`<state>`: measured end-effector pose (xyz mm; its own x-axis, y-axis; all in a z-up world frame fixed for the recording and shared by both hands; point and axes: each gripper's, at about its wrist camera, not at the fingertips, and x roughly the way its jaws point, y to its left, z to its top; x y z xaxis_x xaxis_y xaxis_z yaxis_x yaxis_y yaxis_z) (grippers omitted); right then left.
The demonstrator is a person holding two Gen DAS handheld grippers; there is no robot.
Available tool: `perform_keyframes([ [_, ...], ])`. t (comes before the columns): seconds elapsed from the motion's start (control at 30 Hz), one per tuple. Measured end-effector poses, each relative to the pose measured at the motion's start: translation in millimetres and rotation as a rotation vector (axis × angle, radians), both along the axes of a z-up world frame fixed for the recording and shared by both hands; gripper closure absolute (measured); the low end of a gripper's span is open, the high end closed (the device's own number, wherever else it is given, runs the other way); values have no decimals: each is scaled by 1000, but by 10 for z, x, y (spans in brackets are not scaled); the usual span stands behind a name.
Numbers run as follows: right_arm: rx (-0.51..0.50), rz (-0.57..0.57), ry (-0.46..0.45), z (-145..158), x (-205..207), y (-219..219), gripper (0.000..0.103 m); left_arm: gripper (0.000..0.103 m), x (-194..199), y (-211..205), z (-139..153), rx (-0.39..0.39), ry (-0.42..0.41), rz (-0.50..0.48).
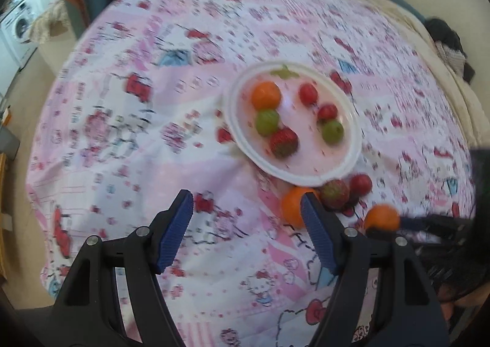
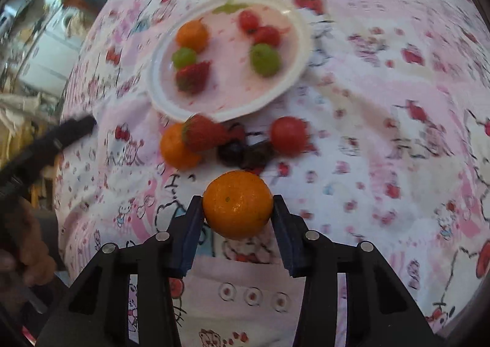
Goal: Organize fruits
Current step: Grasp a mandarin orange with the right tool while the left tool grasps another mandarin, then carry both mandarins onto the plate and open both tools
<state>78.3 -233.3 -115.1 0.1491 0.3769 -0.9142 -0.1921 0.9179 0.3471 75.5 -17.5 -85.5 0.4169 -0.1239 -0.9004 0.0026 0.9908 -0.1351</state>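
A white plate (image 1: 352,144) (image 2: 294,71) on the pink patterned cloth holds an orange, two green fruits, a strawberry and two small red fruits. In front of the plate lie an orange (image 2: 177,147) (image 1: 291,209), a strawberry (image 2: 202,132), dark fruits (image 2: 245,154) and a red fruit (image 2: 289,135). My right gripper (image 2: 238,209) is shut on a mandarin orange (image 2: 238,204) (image 1: 382,217) and holds it above the cloth, near the loose fruits. My left gripper (image 1: 248,209) is open and empty, just left of the loose orange.
The pink patterned cloth (image 1: 137,132) covers a bed-like surface. A washing machine (image 1: 18,28) and furniture stand far left. A beige blanket (image 1: 444,77) and dark items lie along the right edge. A hand (image 2: 27,249) holds the left gripper.
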Motion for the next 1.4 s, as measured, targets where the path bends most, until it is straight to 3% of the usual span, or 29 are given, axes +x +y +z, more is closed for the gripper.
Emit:
perform_keyframes([
  [0.2,51,-104,-28,107,95,-272,57,34,8,-365,-264,-19,67,-118],
  [0.33,80,-147,-39,158,118,-405,57,34,60,-495,-350,-38,74,-146],
  [0.47,97,-168,-32,148,142,-473,57,47,136,-583,-469,-31,108,-167],
  [0.57,110,-177,-15,124,162,-481,57,52,153,-618,-537,-44,135,-177],
  [0.67,113,-172,-12,126,170,-453,57,54,135,-681,-558,2,128,-201],
  [0.7,112,-169,-15,128,174,-436,57,64,131,-686,-561,12,126,-205],
  [0.73,112,-165,-17,131,176,-420,57,67,131,-680,-561,35,125,-202],
  [0.87,107,-151,-20,138,182,-355,57,68,134,-583,-541,-10,140,-189],
  [1.17,96,-140,-32,162,178,-285,57,68,-22,-396,-349,-4,98,-148],
  [1.4,116,-138,-69,280,137,-267,57,68,-163,-204,-44,29,-5,-101],
])
